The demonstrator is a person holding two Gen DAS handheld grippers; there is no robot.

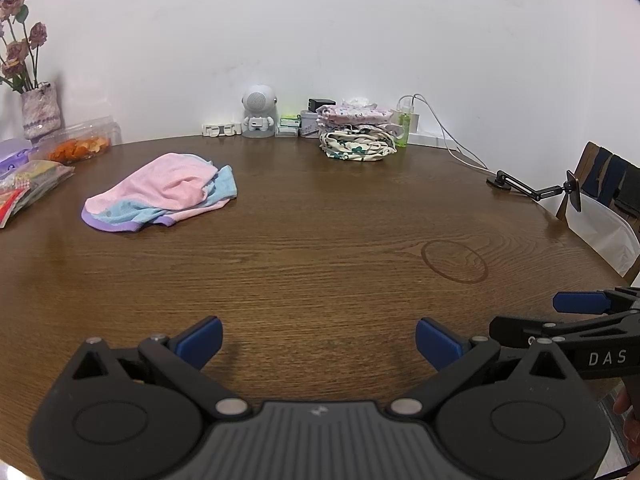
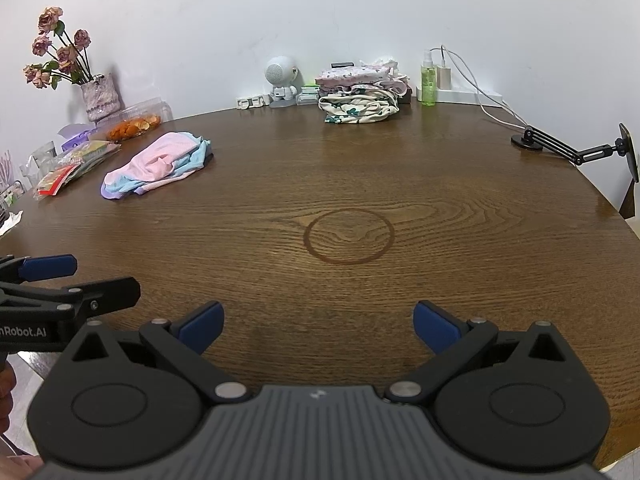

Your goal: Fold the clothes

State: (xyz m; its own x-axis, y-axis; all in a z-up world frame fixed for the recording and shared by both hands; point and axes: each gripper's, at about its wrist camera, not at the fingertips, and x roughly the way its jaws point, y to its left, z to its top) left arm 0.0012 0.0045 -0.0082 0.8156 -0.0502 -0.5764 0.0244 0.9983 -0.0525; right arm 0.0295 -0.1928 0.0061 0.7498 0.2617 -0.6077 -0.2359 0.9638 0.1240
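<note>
A crumpled pink, light-blue and purple garment point(image 1: 160, 194) point(image 2: 156, 166) lies on the left part of the brown wooden table point(image 1: 320, 248) point(image 2: 460, 208). A stack of folded floral clothes point(image 1: 358, 132) point(image 2: 360, 96) sits at the back by the wall. My left gripper point(image 1: 319, 340) hovers open over the table's near edge, nothing between its blue pads. My right gripper point(image 2: 319, 322) is likewise open and empty, beside the left one. Each gripper shows at the edge of the other's view: the right one's blue fingers point(image 1: 580, 303), the left one's blue fingers point(image 2: 50, 266).
Along the wall stand a vase of dried roses point(image 2: 100, 96), a box of orange snacks point(image 1: 80, 148), snack packets point(image 2: 76, 166), a small astronaut speaker point(image 1: 258, 116), a green bottle point(image 2: 429, 84) and a charger cable. A black phone-holder arm point(image 2: 560, 146) sits at the right edge; a chair point(image 1: 608, 184) beyond.
</note>
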